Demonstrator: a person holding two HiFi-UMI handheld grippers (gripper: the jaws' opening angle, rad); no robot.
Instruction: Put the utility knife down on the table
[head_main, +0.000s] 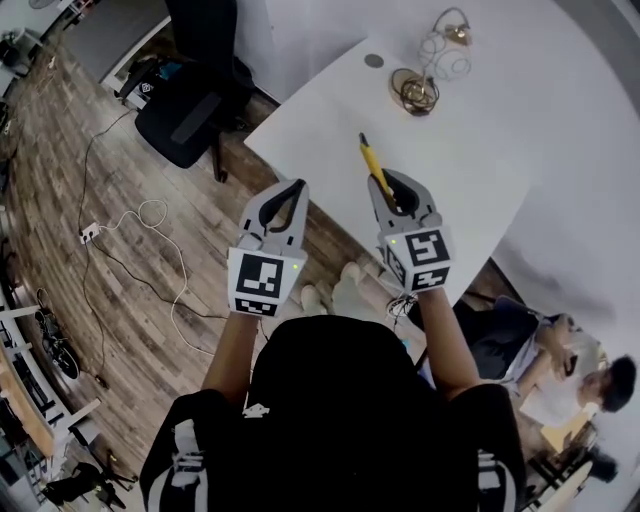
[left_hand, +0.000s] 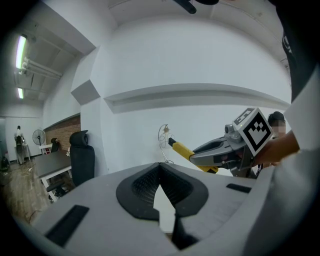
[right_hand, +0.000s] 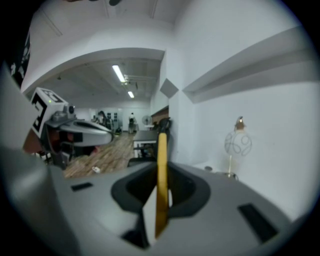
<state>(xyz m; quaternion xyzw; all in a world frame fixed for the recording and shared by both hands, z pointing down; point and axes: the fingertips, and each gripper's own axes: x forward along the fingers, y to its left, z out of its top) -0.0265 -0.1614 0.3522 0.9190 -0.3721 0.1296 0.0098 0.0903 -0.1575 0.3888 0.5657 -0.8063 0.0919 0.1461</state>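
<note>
A yellow utility knife (head_main: 374, 165) sticks out forward from my right gripper (head_main: 385, 185), which is shut on its handle. It hangs over the near left edge of the white table (head_main: 470, 150). In the right gripper view the knife (right_hand: 161, 150) stands on edge between the jaws of the right gripper (right_hand: 161, 172). My left gripper (head_main: 297, 187) is beside it on the left, over the floor just off the table edge, shut with nothing in it. The left gripper view shows the left gripper's (left_hand: 160, 167) tips meeting, and the knife (left_hand: 181, 149) in the right gripper (left_hand: 200, 154) beyond.
Two wire ornaments (head_main: 414, 92) (head_main: 447, 45) and a small grey disc (head_main: 374, 60) sit at the table's far side. A black office chair (head_main: 195, 90) and white cables (head_main: 140, 215) are on the wooden floor to the left. A person (head_main: 560, 370) sits at lower right.
</note>
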